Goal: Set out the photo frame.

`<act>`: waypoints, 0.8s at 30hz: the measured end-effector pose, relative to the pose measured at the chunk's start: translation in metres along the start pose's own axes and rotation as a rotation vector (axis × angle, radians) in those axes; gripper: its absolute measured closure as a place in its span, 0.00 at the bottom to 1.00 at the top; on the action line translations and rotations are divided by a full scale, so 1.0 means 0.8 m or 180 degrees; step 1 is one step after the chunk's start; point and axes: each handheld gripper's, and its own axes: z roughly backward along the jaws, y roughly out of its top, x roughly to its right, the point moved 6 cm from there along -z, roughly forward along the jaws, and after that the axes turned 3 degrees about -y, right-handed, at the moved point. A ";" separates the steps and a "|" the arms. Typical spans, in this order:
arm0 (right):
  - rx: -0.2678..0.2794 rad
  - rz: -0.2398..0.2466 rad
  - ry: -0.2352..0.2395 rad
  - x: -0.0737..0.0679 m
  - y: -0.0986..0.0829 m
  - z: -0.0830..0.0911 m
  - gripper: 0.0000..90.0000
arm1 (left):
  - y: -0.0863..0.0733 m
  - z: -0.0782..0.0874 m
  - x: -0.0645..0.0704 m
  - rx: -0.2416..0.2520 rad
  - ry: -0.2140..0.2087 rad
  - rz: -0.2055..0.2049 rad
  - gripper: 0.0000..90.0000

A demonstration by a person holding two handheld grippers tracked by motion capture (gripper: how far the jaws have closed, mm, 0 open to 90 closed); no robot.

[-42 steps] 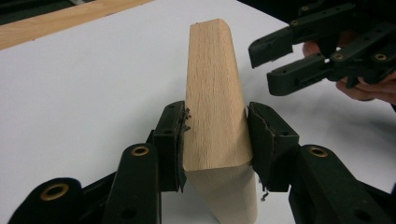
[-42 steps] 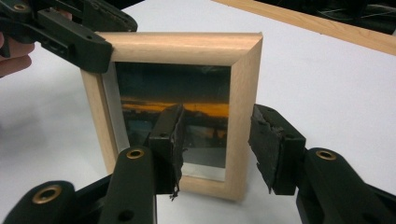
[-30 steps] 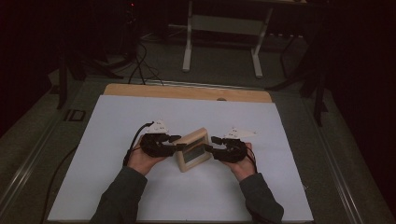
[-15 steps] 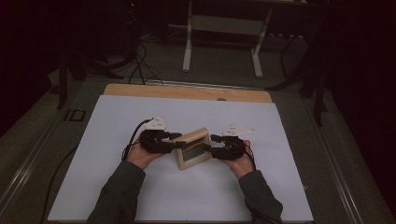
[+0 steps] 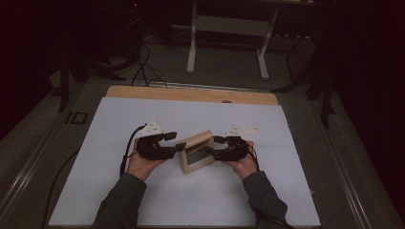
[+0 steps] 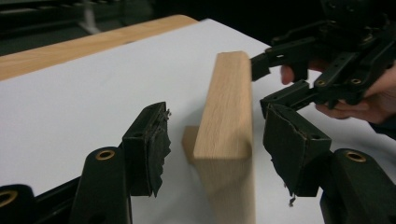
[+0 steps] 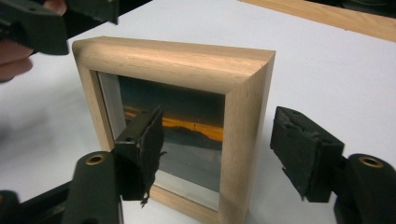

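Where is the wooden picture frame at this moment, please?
In the high view the picture frame stands upright near the middle of the white table, between the left gripper and the right gripper.

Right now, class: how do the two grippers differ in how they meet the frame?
The left gripper straddles the frame's left side rail; the right gripper straddles its right one. The left sees the frame edge-on; the right sees its picture. Both are open, with gaps beside the wood.

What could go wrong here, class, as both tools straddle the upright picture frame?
1. Both tools, left and right, are open around the wooden picture frame, so it stands ungripped and a nudge might topple it.
2. The right tool's inner pad sits before the glass and could scratch it on closing.
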 end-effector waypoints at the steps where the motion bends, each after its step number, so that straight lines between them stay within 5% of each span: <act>1: -0.0007 -0.0009 0.0018 0.000 0.000 -0.001 0.36 | -0.005 0.001 0.003 0.0007 0.0079 0.0034 0.46; 5: -0.0035 -0.0014 0.0051 0.001 0.002 -0.007 0.34 | -0.023 0.000 0.014 0.0012 0.0311 0.0089 0.45; 11: -0.0052 -0.0018 0.0097 0.002 0.006 -0.015 0.30 | -0.044 -0.010 0.018 -0.0077 0.0450 0.0185 0.51; 24: -0.0090 -0.0098 0.0282 0.007 0.007 -0.024 0.32 | -0.042 -0.019 0.021 -0.0101 0.0406 0.0291 0.62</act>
